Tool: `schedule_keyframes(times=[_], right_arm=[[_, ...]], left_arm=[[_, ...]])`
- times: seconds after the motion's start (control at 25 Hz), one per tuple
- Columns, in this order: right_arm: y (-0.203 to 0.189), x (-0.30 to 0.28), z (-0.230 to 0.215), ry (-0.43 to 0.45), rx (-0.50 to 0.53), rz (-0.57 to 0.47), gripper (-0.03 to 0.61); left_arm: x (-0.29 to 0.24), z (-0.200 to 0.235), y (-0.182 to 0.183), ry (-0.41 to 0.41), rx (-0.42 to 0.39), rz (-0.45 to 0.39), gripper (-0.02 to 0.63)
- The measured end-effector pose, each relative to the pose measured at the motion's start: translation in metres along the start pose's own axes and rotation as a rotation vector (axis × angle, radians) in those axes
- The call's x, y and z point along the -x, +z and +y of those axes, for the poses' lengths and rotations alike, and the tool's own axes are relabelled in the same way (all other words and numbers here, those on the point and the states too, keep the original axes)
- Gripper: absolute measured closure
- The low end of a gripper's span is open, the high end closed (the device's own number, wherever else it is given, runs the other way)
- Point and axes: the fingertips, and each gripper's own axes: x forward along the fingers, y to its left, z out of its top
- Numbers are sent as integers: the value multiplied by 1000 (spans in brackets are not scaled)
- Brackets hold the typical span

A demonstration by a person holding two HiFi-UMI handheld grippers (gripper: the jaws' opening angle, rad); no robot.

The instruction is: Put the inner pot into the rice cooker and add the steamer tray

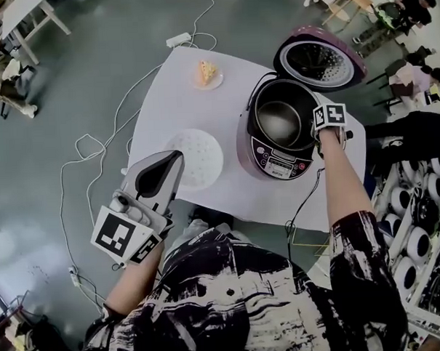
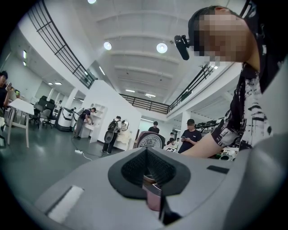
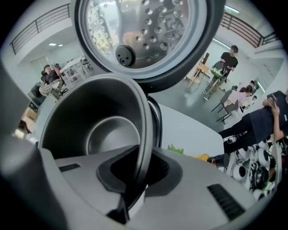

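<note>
Closest in, the left gripper (image 1: 174,160) hangs level, jaws together on nothing. Just beyond it, the steamer tray (image 1: 194,159) lies flat on the white table (image 1: 173,93), nine o'clock from the rice cooker (image 1: 270,162). The right gripper (image 3: 137,179) pinches the inner pot (image 3: 90,130) by its rim at three o'clock, pot down in the cooker. The risk: let go while it sits cocked and it seats crooked. A lifted wrist could also knock the open lid (image 1: 318,58) at twelve.
</note>
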Motion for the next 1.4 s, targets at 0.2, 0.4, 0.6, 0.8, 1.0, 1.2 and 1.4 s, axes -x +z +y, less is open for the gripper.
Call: schedule_keyframes(times=[0.2,0.4,0.6,0.8,1.0,1.2,1.4], right_arm=[[-2,-1,1,-18,59,47,557],[-5,0,2,3,77,106,542],[-4,12,4,49,38,111,529],[-10,19,7,118,-107,54,532],[-30,11,12,131,-201,1,516],[-39,19,16,258,-312,-50,506],[-54,36,21,418,-472,-143,526]], left_arm=[[1,-3,0,-2,0,-4,609],[0,-6,1,-8,-1,-11,609],[0,-8,2,-16,4,-17,609],[3,-12,3,-24,7,-27,609],[6,-18,5,-37,1,-32,609],[6,-26,6,-54,-6,-37,609],[3,-36,8,-83,-10,-37,609]])
